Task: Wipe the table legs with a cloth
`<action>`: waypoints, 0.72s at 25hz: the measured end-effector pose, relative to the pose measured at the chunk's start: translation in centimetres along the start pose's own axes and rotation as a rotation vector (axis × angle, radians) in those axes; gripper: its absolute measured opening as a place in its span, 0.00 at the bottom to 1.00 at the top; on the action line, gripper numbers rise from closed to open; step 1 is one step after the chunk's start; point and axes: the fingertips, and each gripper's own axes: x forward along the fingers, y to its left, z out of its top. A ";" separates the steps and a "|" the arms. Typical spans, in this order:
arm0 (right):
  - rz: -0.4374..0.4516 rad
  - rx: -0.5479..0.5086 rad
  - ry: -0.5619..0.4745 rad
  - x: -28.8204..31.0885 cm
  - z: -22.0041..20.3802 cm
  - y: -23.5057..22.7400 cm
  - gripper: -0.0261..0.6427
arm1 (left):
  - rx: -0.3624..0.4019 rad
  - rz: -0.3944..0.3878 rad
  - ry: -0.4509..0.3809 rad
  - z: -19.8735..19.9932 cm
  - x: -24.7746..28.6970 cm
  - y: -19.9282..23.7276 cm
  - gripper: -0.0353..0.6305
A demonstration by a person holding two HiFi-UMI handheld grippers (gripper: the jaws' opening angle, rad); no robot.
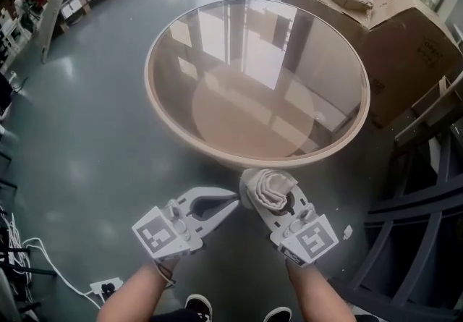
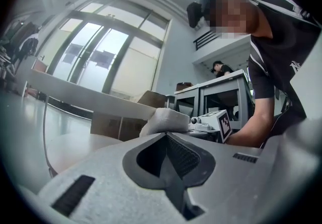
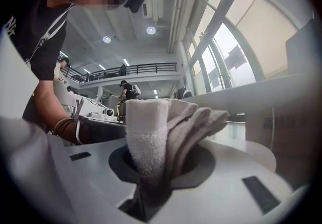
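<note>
A round table with a glass top and a beige rim (image 1: pixel 217 158) stands ahead of me; its broad pedestal base (image 1: pixel 253 114) shows through the glass. Both grippers hover low in front of the near rim. My right gripper (image 1: pixel 263 199) is shut on a folded beige cloth (image 1: pixel 269 187), which bulges out past its jaws (image 3: pixel 156 132). My left gripper (image 1: pixel 230 205) sits just to the cloth's left, shut with nothing in it (image 2: pixel 165 136). In the left gripper view the cloth (image 2: pixel 163 120) lies just beyond its tips, with the table rim (image 2: pixel 75 94) overhead.
Large cardboard boxes (image 1: pixel 391 38) stand behind the table at the right. Dark metal frames (image 1: pixel 427 190) crowd the right side. A power strip with a white cable (image 1: pixel 105 286) lies on the grey floor at the lower left. My shoes (image 1: pixel 199 306) show at the bottom.
</note>
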 end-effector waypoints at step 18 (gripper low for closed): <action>-0.067 0.064 -0.004 -0.6 -9.4 -3.1 0.16 | 0.138 -0.026 0.043 -6.1 1.8 4.1 0.06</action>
